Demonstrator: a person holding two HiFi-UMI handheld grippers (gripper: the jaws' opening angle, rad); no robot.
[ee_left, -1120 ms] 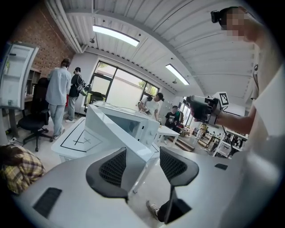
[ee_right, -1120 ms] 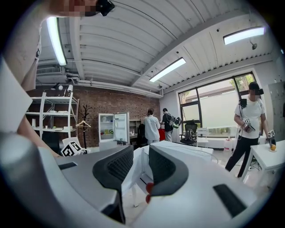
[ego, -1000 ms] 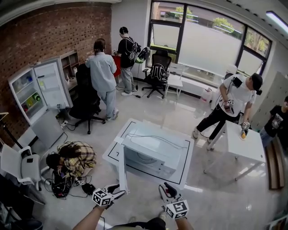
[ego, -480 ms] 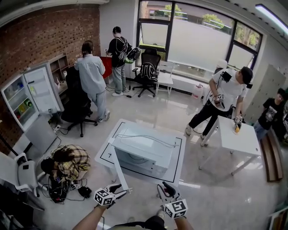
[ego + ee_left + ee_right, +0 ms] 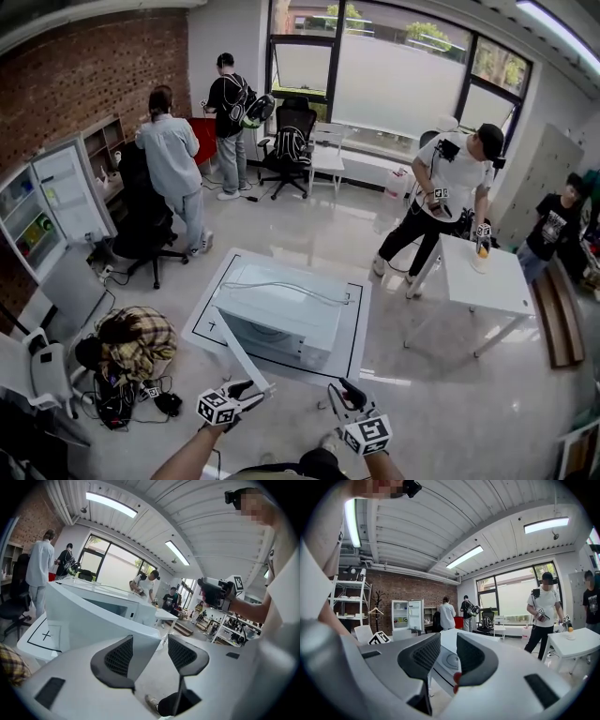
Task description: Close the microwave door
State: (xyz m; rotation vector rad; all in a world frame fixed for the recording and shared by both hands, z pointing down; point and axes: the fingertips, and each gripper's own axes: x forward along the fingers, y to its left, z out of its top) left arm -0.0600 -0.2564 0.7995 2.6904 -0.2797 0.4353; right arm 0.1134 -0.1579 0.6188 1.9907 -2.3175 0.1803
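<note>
A white microwave (image 5: 281, 314) sits on a low white table (image 5: 352, 342) marked with black lines. Its door (image 5: 242, 356) stands open, swung out toward me. My left gripper (image 5: 247, 395) is open right at the door's outer edge. In the left gripper view the door (image 5: 93, 620) reaches in from the left, its edge lying between the open jaws of my left gripper (image 5: 152, 656); whether they touch it is unclear. My right gripper (image 5: 344, 394) hangs open to the right of the door, holding nothing. The right gripper view looks past my right gripper (image 5: 449, 659) into the microwave (image 5: 451, 660) and its turntable.
A second white table (image 5: 487, 281) stands at the right with a person (image 5: 441, 197) leaning beside it. An open fridge (image 5: 47, 211), an office chair (image 5: 141, 225), a heap of bags and clothes (image 5: 131, 342) and a white chair (image 5: 42, 366) line the left side. Two people stand at the back.
The head view has shifted, so the microwave and room slide left and down in the picture. Both grippers keep their places, the left one staying by the door's edge.
</note>
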